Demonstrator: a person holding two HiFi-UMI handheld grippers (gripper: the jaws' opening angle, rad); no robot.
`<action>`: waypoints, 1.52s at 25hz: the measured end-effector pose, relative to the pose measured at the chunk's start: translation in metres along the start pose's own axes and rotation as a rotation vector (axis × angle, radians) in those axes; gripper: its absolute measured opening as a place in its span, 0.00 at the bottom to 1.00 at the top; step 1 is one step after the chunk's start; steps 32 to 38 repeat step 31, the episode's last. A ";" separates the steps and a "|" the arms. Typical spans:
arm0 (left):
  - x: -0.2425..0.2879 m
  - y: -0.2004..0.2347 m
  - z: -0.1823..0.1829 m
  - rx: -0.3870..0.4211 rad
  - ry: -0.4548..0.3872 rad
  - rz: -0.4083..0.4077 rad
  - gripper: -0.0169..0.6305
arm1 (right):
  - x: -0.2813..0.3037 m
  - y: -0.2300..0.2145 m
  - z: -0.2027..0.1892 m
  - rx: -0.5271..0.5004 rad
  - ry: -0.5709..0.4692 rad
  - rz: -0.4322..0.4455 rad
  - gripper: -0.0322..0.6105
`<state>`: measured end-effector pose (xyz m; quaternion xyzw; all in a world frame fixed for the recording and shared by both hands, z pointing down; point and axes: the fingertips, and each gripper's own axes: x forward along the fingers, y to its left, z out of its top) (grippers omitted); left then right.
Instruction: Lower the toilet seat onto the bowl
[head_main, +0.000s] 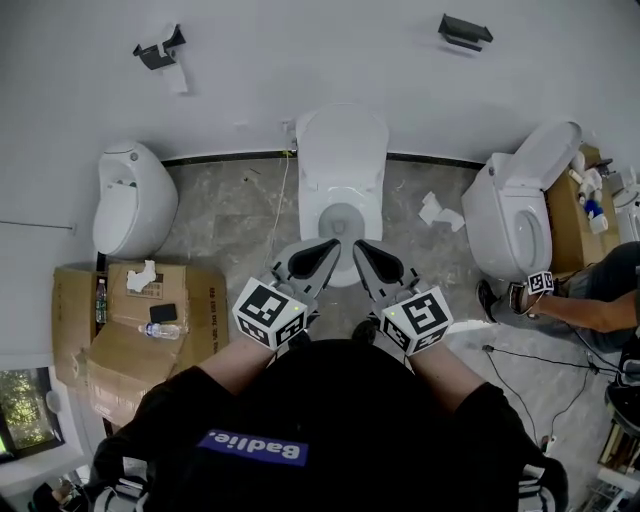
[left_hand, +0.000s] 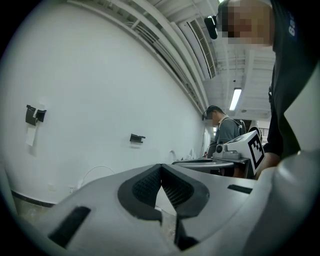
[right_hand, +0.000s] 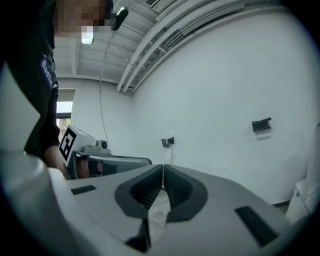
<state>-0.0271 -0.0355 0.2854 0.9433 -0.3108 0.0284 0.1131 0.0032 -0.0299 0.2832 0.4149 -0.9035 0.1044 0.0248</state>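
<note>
The white toilet (head_main: 342, 170) stands against the far wall in the head view, with a white panel (head_main: 342, 140) upright at its back. A white ring (head_main: 318, 212) surrounds the grey bowl opening; I cannot tell the seat from the rim there. My left gripper (head_main: 333, 244) and right gripper (head_main: 358, 246) hang side by side over the bowl's front edge, touching nothing. Both are shut with nothing between the pads: the left gripper (left_hand: 161, 168) in the left gripper view and the right gripper (right_hand: 163, 168) in the right gripper view point at the white wall.
A second toilet (head_main: 130, 195) stands at the left and a third toilet (head_main: 515, 215) at the right. A cardboard box (head_main: 110, 345) with bottles sits at the left. Crumpled paper (head_main: 440, 212) lies on the floor. A seated person's arm (head_main: 580, 305) reaches in from the right.
</note>
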 end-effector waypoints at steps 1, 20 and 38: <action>0.000 -0.001 0.001 0.000 -0.002 -0.003 0.05 | -0.001 0.000 0.000 0.006 -0.003 -0.001 0.10; -0.006 -0.004 0.003 0.007 -0.019 -0.007 0.05 | -0.004 0.006 -0.002 0.007 -0.004 -0.005 0.09; -0.014 -0.008 0.004 0.029 -0.023 -0.007 0.05 | -0.009 0.012 -0.004 0.006 -0.003 -0.013 0.09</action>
